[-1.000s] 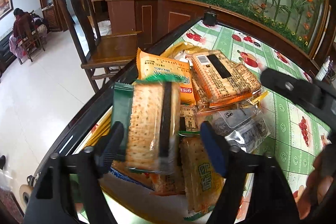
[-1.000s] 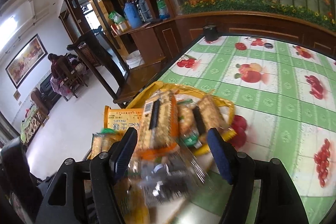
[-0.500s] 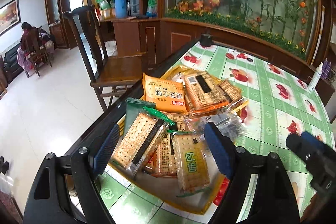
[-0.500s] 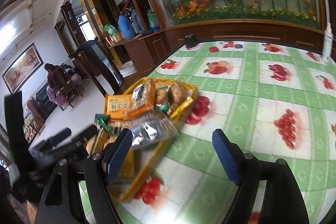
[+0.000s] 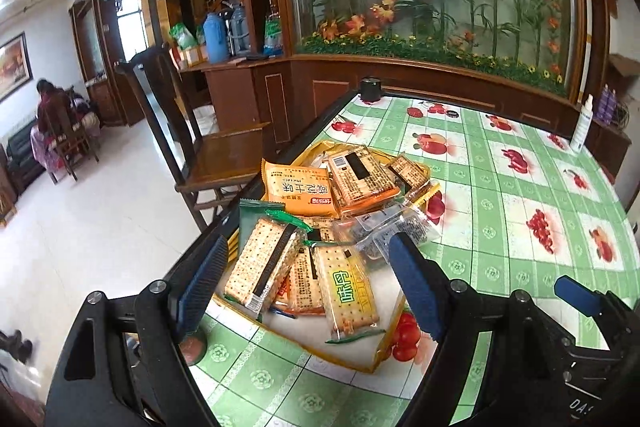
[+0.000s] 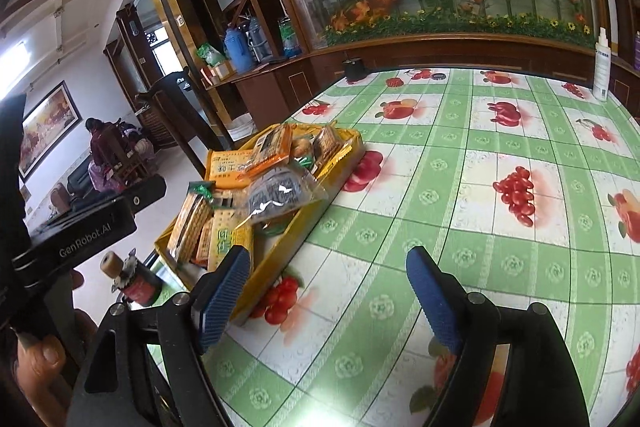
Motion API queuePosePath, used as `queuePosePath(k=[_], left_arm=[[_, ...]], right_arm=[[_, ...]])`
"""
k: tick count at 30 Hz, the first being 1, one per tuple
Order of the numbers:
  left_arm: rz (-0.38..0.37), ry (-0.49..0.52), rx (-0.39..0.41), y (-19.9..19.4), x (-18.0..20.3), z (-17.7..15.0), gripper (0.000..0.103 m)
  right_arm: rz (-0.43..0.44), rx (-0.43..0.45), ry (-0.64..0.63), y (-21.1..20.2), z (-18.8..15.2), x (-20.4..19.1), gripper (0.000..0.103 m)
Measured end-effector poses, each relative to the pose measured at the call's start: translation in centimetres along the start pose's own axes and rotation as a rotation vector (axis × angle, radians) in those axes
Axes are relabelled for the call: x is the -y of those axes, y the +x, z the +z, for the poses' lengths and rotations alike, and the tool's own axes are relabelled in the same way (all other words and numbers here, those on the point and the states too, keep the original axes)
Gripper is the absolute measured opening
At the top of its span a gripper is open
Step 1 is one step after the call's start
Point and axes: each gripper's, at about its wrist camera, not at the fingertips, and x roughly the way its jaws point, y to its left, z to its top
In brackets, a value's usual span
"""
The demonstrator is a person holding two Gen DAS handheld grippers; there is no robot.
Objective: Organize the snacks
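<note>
I hold both tools spread apart and empty, left tool [image 5: 308, 287] above the yellow tray [image 5: 372, 359] of snack packets [image 5: 348, 291], right tool [image 6: 328, 299] beside it.

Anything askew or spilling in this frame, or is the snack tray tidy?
Not tidy. The snack packets are heaped loosely in the yellow tray: the orange packet and a green-edged cracker pack overhang its table-edge side, and a clear packet juts over the other rim. Both grippers are open and empty.
</note>
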Motion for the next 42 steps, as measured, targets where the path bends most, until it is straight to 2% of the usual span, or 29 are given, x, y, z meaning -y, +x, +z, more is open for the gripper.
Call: queuePosePath(k=[5,10,24,27,31,42], left_arm=[[0.012,0.016,0.024,-1.2,0.3,-0.7,0.083],[-0.03,-0.014,0.026,-2.1,-0.1,-1.1,0.083],[-0.05,-0.06,0.105,-4.8,-1.4,-0.9,0.083],[-0.036,-0.049,0.136,-5.4,-1.3,-1.1,0.083],[0.031,-0.02,0.166,-6.2,-1.0,-1.2,0.083],[-0.008,-0.069,0.185,-7.1,-2.2,-1.2,0.083]], right_arm=[[0.002,0.001,-0.016,-0.7,-0.8,-0.4,0.082],[0.002,0.009,-0.031,-1.5,-1.4,-0.6,0.082],[-0.001,0.015,-0.055,-2.3,-2.3,-1.0,0.083],[-0.001,0.014,-0.062,-2.3,-2.4,-1.2,0.083],[0.001,0.011,-0.074,-2.3,-2.5,-1.5,0.083],[0.006,0.012,-0.099,-2.3,-2.8,-1.9,0.083]])
